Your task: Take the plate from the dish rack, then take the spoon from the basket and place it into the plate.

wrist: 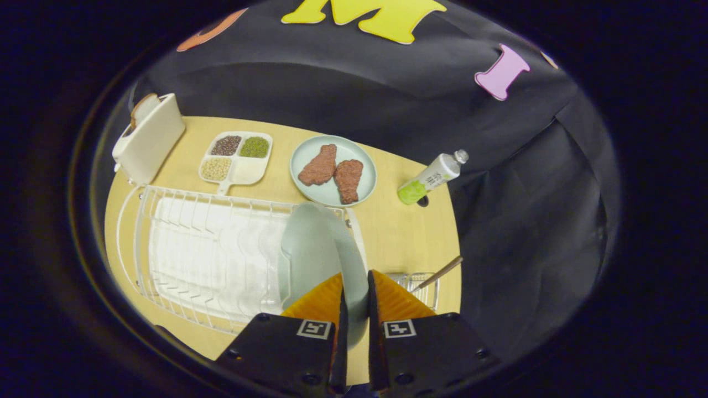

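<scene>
A cream toaster (150, 138) with a bread slice stands beside a white sectioned tray of beans (237, 157). Next sit a pale green plate of meat pieces (333, 170) and a tilted green-labelled bottle (432, 178), all on the light wooden table (404, 232).

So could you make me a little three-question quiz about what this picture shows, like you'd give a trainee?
1. True or false: the gripper is shut on the rim of the pale green plate standing in the dish rack.
2. What lies on the other plate beyond the rack? A) two pieces of brown food B) a spoon C) nothing
3. Fill in: the spoon sticks out of the small wire ____ just right of the fingers.

Key: 1 true; 2 A; 3 basket.
</scene>
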The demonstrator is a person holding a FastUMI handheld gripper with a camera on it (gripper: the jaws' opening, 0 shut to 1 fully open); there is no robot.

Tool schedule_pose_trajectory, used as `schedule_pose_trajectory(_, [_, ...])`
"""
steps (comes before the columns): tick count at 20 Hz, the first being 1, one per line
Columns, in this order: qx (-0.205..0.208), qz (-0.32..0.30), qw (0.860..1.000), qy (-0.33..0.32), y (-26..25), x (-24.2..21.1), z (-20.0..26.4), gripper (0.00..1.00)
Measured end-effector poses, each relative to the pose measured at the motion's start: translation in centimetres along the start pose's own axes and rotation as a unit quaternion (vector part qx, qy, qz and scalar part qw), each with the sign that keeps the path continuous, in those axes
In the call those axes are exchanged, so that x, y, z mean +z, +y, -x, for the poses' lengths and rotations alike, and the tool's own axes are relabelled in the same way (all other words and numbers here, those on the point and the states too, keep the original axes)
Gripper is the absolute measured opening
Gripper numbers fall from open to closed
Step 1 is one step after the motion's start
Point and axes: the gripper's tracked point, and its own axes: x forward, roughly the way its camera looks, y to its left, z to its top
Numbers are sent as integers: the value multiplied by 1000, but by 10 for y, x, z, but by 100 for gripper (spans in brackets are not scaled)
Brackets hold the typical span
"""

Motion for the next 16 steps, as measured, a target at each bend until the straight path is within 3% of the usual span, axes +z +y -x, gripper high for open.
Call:
schedule_pose_trajectory(7, [-100, -7, 994, -36, -8, 5, 31, 17])
schedule_pose_trajectory(13, [-70, 11, 994, -82, -9, -10, 71, 17])
schedule_pose_trajectory(16, [-18, -2, 992, -128, -6, -28, 97, 17])
